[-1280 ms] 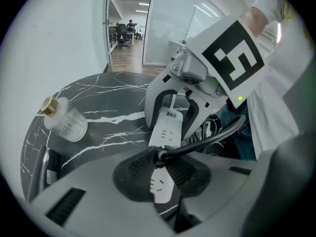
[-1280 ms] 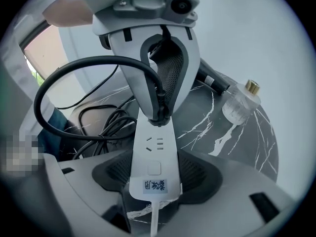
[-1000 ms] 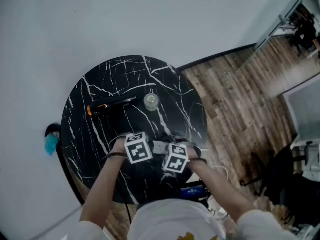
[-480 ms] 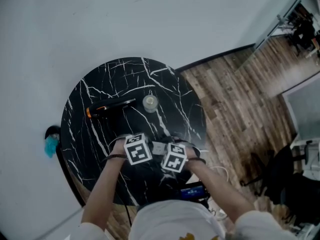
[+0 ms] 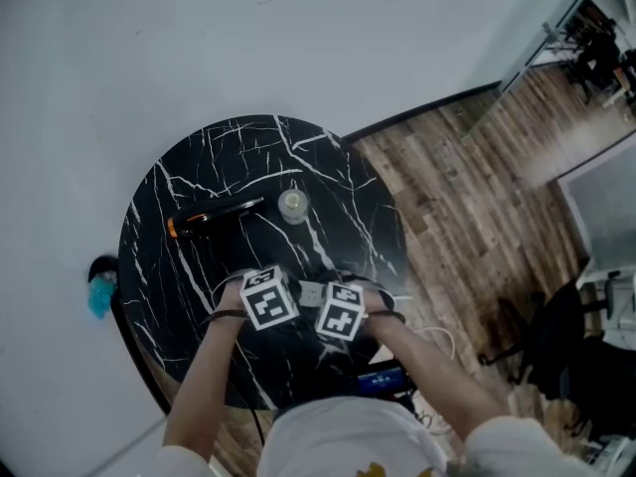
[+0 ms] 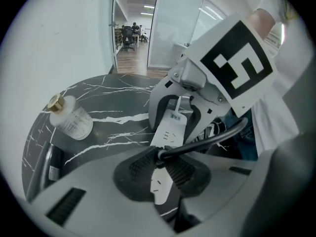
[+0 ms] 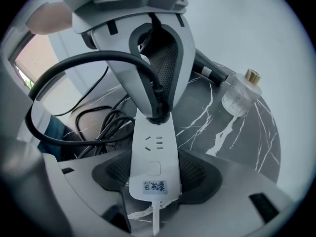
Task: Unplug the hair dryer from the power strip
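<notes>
Beside a white wall (image 5: pixel 149 38) and wood floor (image 5: pixel 467 207), a round black marble-veined bench (image 5: pixel 229 147) carries the hair dryer (image 5: pixel 219 213). The left tool (image 6: pixel 164 168) clamps a black plug (image 6: pixel 162 154) seated in the white power strip (image 7: pixel 152 154), whose end the right tool (image 7: pixel 153 176) pinches.

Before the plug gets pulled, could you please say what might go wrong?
The left gripper pinches the plug right where the cord leaves it; it may slip and tug the cord. The right gripper holds the power strip only at its switch end, so it might twist free. A sudden release could knock the bottle.
</notes>
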The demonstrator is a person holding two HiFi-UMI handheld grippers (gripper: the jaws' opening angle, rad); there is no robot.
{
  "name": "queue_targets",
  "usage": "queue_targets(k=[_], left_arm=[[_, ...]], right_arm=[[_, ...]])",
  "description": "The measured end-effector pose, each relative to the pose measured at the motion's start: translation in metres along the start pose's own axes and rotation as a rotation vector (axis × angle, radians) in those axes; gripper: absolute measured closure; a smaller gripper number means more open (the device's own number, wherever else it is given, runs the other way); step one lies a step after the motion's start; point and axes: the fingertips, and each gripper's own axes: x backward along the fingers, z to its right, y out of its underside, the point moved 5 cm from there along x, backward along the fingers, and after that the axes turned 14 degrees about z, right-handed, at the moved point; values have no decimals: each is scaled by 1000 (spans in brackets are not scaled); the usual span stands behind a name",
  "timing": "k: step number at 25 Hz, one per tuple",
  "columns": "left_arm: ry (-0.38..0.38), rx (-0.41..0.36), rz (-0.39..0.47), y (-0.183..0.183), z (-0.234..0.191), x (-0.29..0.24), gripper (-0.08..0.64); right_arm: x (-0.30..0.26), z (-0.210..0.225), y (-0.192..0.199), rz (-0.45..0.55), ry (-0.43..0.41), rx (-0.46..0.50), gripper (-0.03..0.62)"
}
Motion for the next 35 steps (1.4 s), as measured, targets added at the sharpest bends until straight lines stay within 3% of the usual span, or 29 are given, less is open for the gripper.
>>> queue_targets(k=[6,9,13,18,21,25,31,33,35], left_arm=[[-19,-92,-8,0,2,3,508],[31,-51,-34,2,-2,1,508],[88,-17,22,-13,-14,7,500],[5,-137,-7,0,0,6,509],[31,-111,-31,-2,-8,5,508],[125,12,-27,-6,-15,7,497],[-12,-135,-15,-1,3,7,509],[9,-113,-43,2,0,5,509],[55,-41,-46,0,-11,7,508]], right_arm=[[0,4,-3,1,3,-32,325],[-2,0,-4,13,15,-5,325],[-2,2,-3,2,16,-27,325],[-1,3,-6,-8,23,-86,324],[-2,1,-6,-23,32,-50,324],[-3,-1,-2,-28,32,-35,324],[-2,4,-7,-41,-13,-53,322],[-3,2,-6,-69,2,-6,322],[-4,-1,-4,-76,9,24,322]])
